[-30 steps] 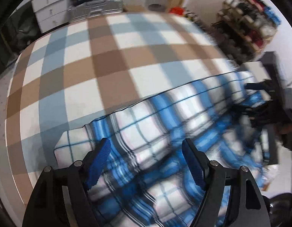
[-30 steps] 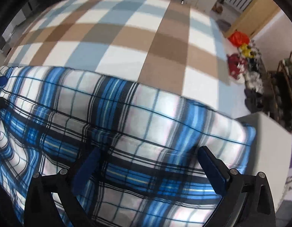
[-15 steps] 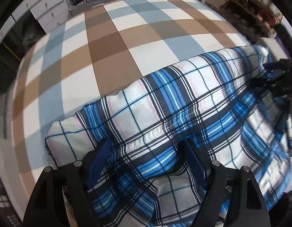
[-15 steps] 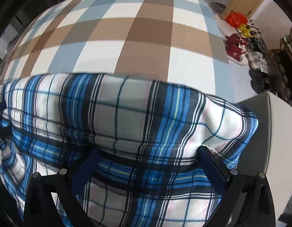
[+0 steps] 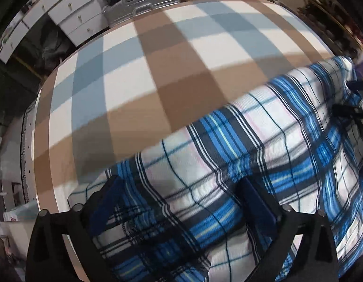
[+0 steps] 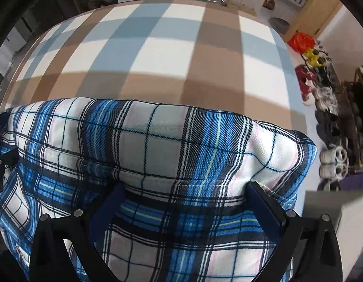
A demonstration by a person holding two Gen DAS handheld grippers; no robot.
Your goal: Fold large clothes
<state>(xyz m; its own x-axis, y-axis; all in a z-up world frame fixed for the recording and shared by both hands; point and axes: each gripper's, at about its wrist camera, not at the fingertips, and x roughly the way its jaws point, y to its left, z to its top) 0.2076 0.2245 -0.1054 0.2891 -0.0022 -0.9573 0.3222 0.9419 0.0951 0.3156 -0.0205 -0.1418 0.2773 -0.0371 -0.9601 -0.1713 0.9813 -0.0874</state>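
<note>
A large blue, white and black plaid cloth (image 5: 228, 141) lies bunched along the near side of a bed with a brown, white and pale blue checked cover (image 5: 158, 58). My left gripper (image 5: 180, 202) points steeply down onto the cloth's left end. Its jaws are opening wide, with fabric lying loose between the blue pads. In the right wrist view the cloth (image 6: 158, 141) has a rounded folded edge on the cover (image 6: 158, 47). My right gripper (image 6: 185, 202) stands wide open over its right end, fabric between the pads.
White drawers (image 5: 71, 11) and a silver suitcase (image 5: 144, 2) stand beyond the bed's far edge. Right of the bed are a red bag (image 6: 301, 41), rows of shoes (image 6: 327, 108) and a white box (image 6: 334, 223).
Both grippers moved forward over the bed and the cloth's folded edge came with them. The left gripper's pads spread wider apart. The right gripper's pads kept their wide spacing.
</note>
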